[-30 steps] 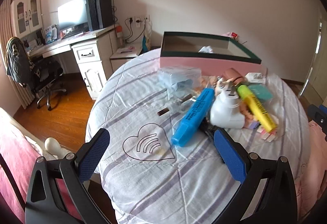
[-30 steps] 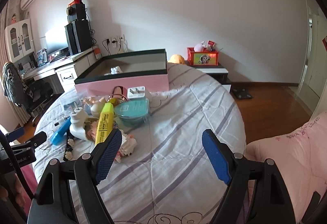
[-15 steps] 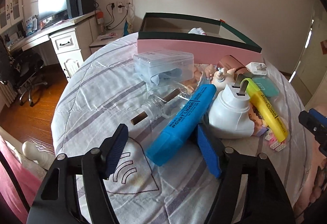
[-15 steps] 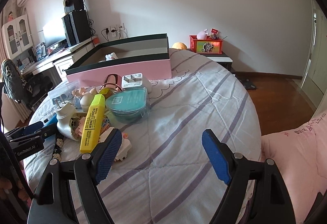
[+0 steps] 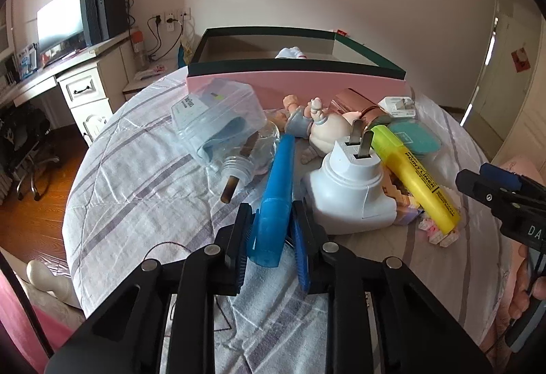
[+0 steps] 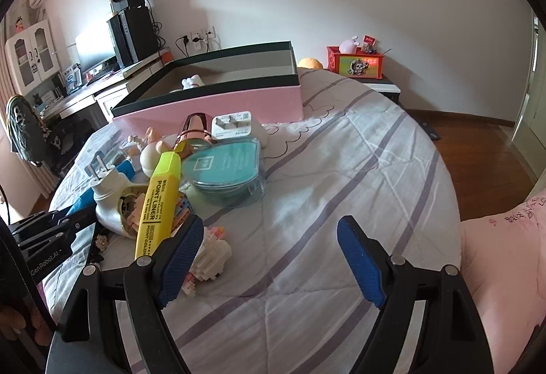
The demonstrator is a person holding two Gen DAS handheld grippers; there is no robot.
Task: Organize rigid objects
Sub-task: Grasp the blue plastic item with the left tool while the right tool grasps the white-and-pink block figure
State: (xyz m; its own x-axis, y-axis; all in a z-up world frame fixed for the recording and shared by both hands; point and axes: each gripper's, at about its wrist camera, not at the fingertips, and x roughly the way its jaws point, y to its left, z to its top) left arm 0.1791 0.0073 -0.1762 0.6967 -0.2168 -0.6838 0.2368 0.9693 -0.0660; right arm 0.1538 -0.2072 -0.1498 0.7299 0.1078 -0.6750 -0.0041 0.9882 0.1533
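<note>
My left gripper [image 5: 273,234] is shut on the near end of a big blue highlighter [image 5: 278,189] that lies on the striped bedspread. Right of it stand a white plug adapter [image 5: 351,189] and a yellow highlighter [image 5: 416,179]. Behind them lie a doll [image 5: 317,128], a clear glass bottle [image 5: 252,155], a clear plastic box [image 5: 218,118] and a teal case [image 5: 414,135]. A pink box with a dark green rim [image 5: 297,84] stands open at the back. My right gripper [image 6: 269,258] hangs open over bare bedspread, its left finger beside the yellow highlighter [image 6: 158,196] and a small block figure [image 6: 211,254].
The round bed [image 6: 358,176] drops off to wooden floor on both sides. A white desk with a monitor [image 5: 61,22] and an office chair [image 5: 24,142] stand at the left. A red toy box [image 6: 355,61] sits on a low stand at the back right.
My left gripper moved forward and down onto the blue highlighter and closed on it. My right gripper came closer to the pile and stayed open.
</note>
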